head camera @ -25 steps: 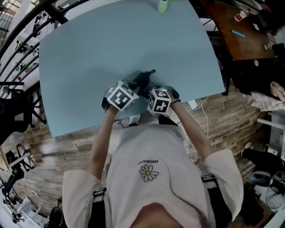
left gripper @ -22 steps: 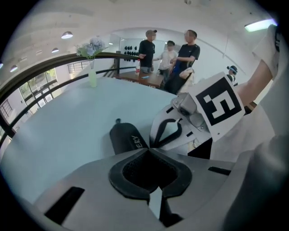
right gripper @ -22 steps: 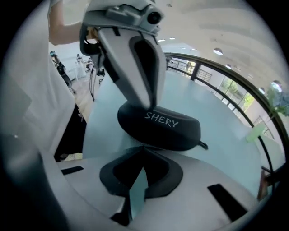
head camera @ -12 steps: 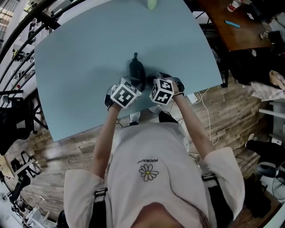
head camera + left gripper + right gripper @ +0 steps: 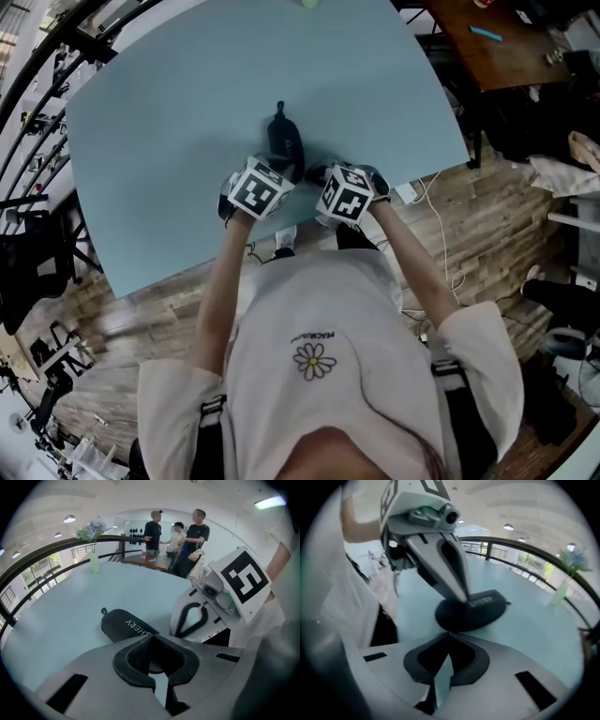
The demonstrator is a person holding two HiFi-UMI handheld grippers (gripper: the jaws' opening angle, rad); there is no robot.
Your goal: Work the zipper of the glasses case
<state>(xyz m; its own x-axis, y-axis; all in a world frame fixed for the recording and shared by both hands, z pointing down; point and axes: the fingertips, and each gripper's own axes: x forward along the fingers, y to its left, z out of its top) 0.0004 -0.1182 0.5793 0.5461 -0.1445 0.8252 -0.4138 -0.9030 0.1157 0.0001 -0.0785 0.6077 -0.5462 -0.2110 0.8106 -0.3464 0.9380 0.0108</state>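
A black zipped glasses case [image 5: 284,141] lies on the light blue table [image 5: 169,103], its long axis pointing away from me and its small loop [image 5: 279,105] at the far end. My left gripper [image 5: 153,634] is shut, its tips at the case's near end [image 5: 129,625]; in the right gripper view its fingers [image 5: 452,569] come down onto the top of the case [image 5: 476,613]. My right gripper [image 5: 449,633] is shut too, just short of the case's near right side, with nothing seen between its jaws. The zipper pull is not visible.
A pale green vase with flowers [image 5: 95,560] stands at the table's far edge. A dark railing [image 5: 42,564] curves round the table. Several people [image 5: 178,538] stand by a wooden table [image 5: 506,47] beyond. The table's near edge [image 5: 281,246] runs just behind the grippers.
The case has swung from pointing to the upper right to pointing straight away from me. Both grippers have stayed together at its near end and remain shut.
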